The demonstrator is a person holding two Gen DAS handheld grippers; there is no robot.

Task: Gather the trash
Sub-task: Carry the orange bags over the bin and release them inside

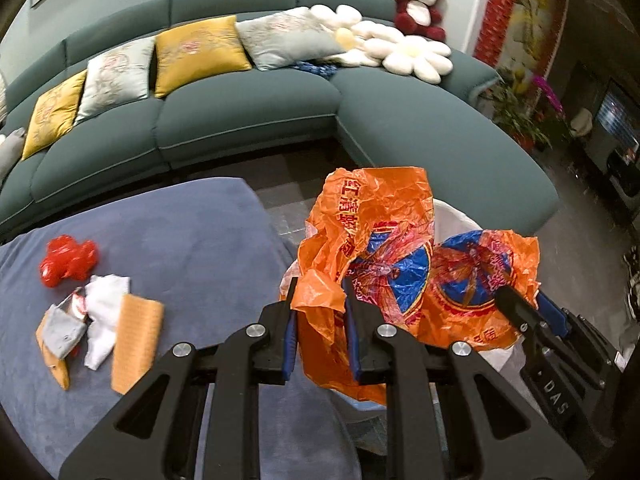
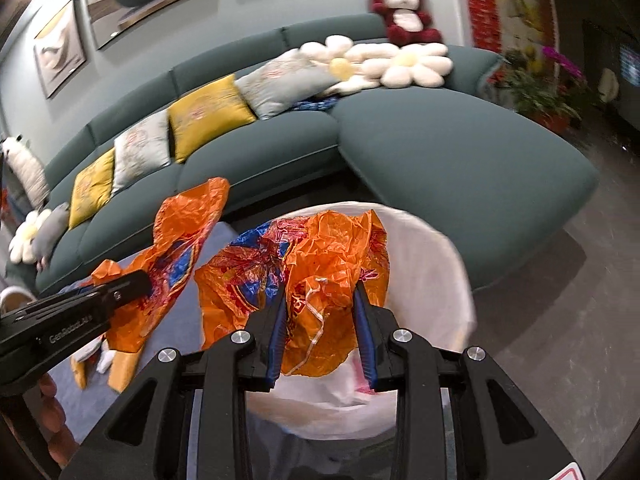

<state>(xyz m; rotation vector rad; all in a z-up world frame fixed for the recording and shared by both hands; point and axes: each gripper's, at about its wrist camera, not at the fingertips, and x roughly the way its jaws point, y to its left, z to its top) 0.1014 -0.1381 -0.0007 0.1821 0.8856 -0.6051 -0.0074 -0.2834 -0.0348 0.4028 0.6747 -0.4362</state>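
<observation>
My left gripper (image 1: 320, 312) sits closest to the lens, blue pads pinched onto a fold of the orange plastic bag (image 1: 372, 240); jaws only narrowly apart with the film bunched between them. Right gripper (image 2: 320, 312) same story: clamped on the other end of the bag (image 2: 332, 264), crumpled plastic filling the gap between its pads. Bag is stretched between the two tools, printed with blue and red graphics, hanging over the white-lined bin (image 2: 432, 264); right end is directly above the bin mouth, left end over the table edge. In the left view the right gripper (image 1: 516, 304) shows at the right side, biting the bag's far corner. More trash on the blue-grey table cloth (image 1: 180, 240) to the left: red crumpled plastic (image 1: 68, 262), white tissue (image 1: 104, 308), an orange wafer-like wrapper (image 1: 136, 344), a small grey-and-orange packet (image 1: 60, 336). All well apart from the bin. Teal sofa (image 1: 248, 120) behind, with cushions and a red plush toy (image 1: 418, 0).
</observation>
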